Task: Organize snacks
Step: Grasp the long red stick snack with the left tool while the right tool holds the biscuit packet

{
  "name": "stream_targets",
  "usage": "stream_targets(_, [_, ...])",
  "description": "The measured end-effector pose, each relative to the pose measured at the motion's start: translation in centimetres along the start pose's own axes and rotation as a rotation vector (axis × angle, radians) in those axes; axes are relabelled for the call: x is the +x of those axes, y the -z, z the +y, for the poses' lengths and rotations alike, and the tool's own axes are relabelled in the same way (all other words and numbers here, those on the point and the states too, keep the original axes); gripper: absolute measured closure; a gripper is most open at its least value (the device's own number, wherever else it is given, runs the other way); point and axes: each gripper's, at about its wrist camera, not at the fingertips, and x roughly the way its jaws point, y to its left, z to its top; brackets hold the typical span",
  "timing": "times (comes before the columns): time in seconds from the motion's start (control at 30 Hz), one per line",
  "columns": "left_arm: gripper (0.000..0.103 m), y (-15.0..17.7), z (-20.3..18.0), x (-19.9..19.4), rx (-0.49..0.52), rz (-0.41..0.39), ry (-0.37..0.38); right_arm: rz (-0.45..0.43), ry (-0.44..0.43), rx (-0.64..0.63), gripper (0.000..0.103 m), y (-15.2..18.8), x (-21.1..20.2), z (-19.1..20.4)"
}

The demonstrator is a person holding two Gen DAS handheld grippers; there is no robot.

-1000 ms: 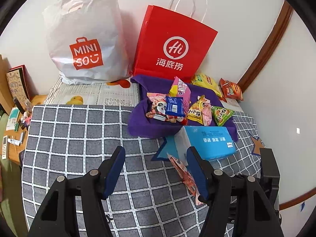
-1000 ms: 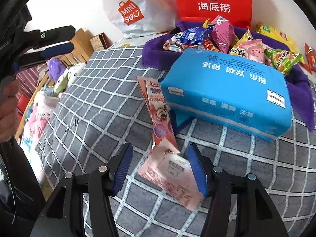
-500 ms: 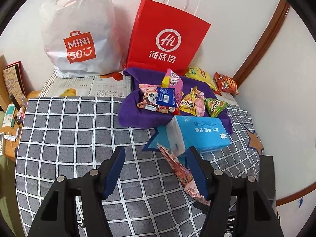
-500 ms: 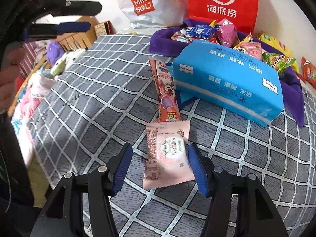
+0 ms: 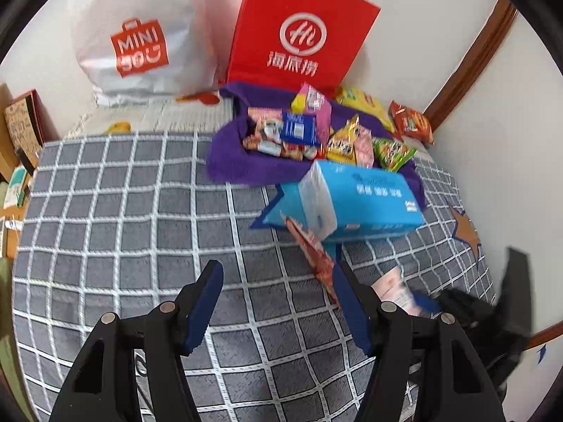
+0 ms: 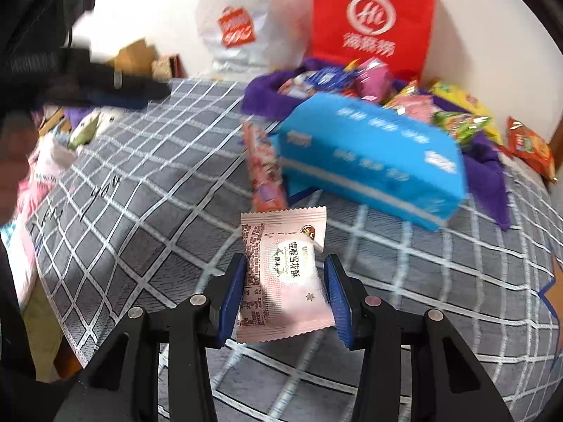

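The right gripper (image 6: 285, 267) straddled a pale pink snack packet (image 6: 281, 277) lying flat on the grey checked blanket (image 6: 140, 211); its jaws had just been closing in on the packet, the left blue pad right at the packet's edge and the right pad a sliver clear of it, so the fingers stood open around it rather than clamped. At twelve o'clock from the packet, its near end touching or just overlapping the packet's far edge, lay a long pink-and-red snack stick (image 6: 264, 168); at one o'clock sat a blue tissue pack (image 6: 373, 161), blurred.

The left gripper (image 5: 278, 277) hung over bare blanket (image 5: 123, 228) with its jaws apart and nothing between them; the snack stick (image 5: 313, 249) ran toward its right finger (image 5: 352, 309). At three o'clock from that finger, part of the pink packet (image 5: 390, 285) showed beside the dark, blurred right gripper (image 5: 468, 309). The tissue pack (image 5: 359, 204) lay at one o'clock; beyond it, at twelve, a purple cloth (image 5: 232, 161) held a heap of mixed snack packets (image 5: 306, 130); a yellow bag (image 5: 366, 105) and an orange-red bag (image 5: 411, 121) rested at its far right. Against the wall at eleven o'clock leaned a white Miniso bag (image 5: 140, 35); a red paper bag (image 5: 302, 31) stood beside it.
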Motion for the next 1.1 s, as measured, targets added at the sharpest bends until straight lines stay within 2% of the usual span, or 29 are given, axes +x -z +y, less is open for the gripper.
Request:
stream_targets(0.2, [0.041, 1.4, -1.6, 2.9, 0.03, 0.057, -0.007, -0.046, 0.166, 0.106, 0.058, 1.2, -1.3, -4.3])
stream_targets(0.33, [0.041, 2.2, -3.0, 5.0, 0.04, 0.098, -0.012, -0.045, 0.156, 0.223, 0.058, 2.1, -1.5, -7.3])
stream_targets(0.47, [0.041, 2.4, -4.6, 6.4, 0.059, 0.104, -0.021, -0.05, 0.158, 0.289, 0.058, 2.6, -1.1, -9.1])
stream_targets(0.87, [0.042, 1.6, -7.0, 8.6, 0.089, 0.036, -0.095, -0.05, 0.109, 0.358, 0.057, 4.0, 0.3, -10.7])
stream_targets(1.1, [0.045, 1.5, -7.2, 10.0, 0.074, 0.042, -0.114, -0.053, 0.074, 0.386, 0.056, 4.2, 0.4, -11.2])
